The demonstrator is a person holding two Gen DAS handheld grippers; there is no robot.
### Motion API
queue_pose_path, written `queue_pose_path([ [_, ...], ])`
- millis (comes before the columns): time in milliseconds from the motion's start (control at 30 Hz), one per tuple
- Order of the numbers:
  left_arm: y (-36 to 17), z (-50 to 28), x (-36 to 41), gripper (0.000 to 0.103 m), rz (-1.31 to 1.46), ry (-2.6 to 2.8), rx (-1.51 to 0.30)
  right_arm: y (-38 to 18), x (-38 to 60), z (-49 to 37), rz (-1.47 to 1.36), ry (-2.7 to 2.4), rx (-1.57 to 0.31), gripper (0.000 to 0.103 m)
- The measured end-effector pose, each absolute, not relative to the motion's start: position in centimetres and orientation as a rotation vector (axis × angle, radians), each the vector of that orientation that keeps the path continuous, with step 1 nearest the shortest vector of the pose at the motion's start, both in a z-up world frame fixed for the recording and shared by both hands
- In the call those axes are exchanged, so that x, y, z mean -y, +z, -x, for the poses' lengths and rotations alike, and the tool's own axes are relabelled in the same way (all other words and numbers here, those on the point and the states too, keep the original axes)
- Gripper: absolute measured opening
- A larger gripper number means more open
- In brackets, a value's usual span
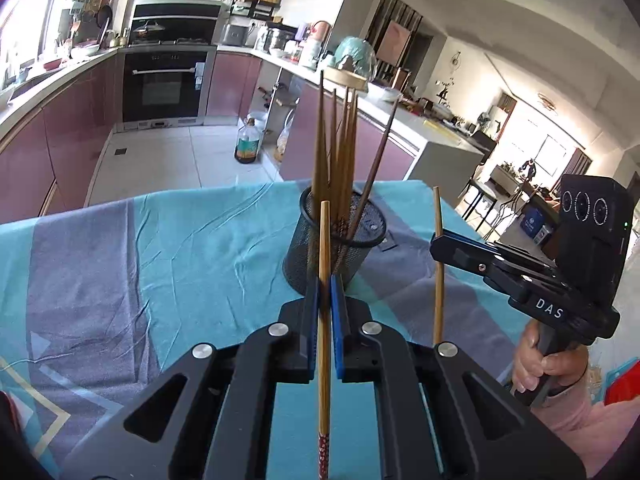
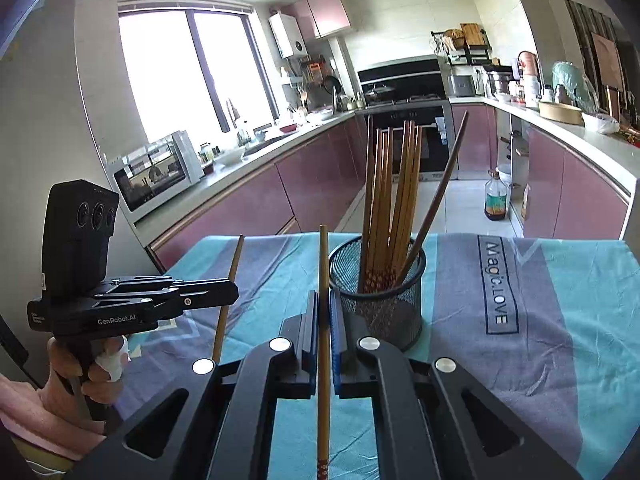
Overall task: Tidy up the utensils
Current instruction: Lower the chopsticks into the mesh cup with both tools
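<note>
A black mesh cup (image 1: 336, 252) (image 2: 380, 300) stands on the teal and grey tablecloth (image 1: 180, 248) and holds several wooden chopsticks upright. My left gripper (image 1: 325, 284) is shut on one bamboo chopstick (image 1: 324, 240), held upright just in front of the cup. My right gripper (image 2: 324, 300) is shut on a second bamboo chopstick (image 2: 323, 260), also upright and near the cup's left side. Each gripper shows in the other's view: the right gripper (image 1: 438, 240) with its chopstick (image 1: 439, 280) to the cup's right, the left gripper (image 2: 234, 290) with its chopstick (image 2: 228, 300) to the cup's left.
The table's far edge (image 1: 200, 192) drops to a tiled kitchen floor, where an oil bottle (image 1: 249, 142) stands. Counters with purple cabinets (image 2: 248, 200) run along both sides, with an oven at the back. A hand (image 1: 548, 364) grips the right gripper's handle.
</note>
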State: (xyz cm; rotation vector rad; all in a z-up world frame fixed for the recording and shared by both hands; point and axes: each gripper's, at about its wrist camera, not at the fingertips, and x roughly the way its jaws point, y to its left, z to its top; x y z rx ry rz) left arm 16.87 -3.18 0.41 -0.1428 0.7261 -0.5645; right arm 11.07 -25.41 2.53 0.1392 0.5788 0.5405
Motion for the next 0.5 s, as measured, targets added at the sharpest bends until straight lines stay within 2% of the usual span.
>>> queue_pose_path([
  [500, 4.5, -15.0, 2.6, 0.007, 0.194, -0.594, -0.614, 6.6, 25.6, -10.4, -0.129, 0.543, -0.45, 0.004],
])
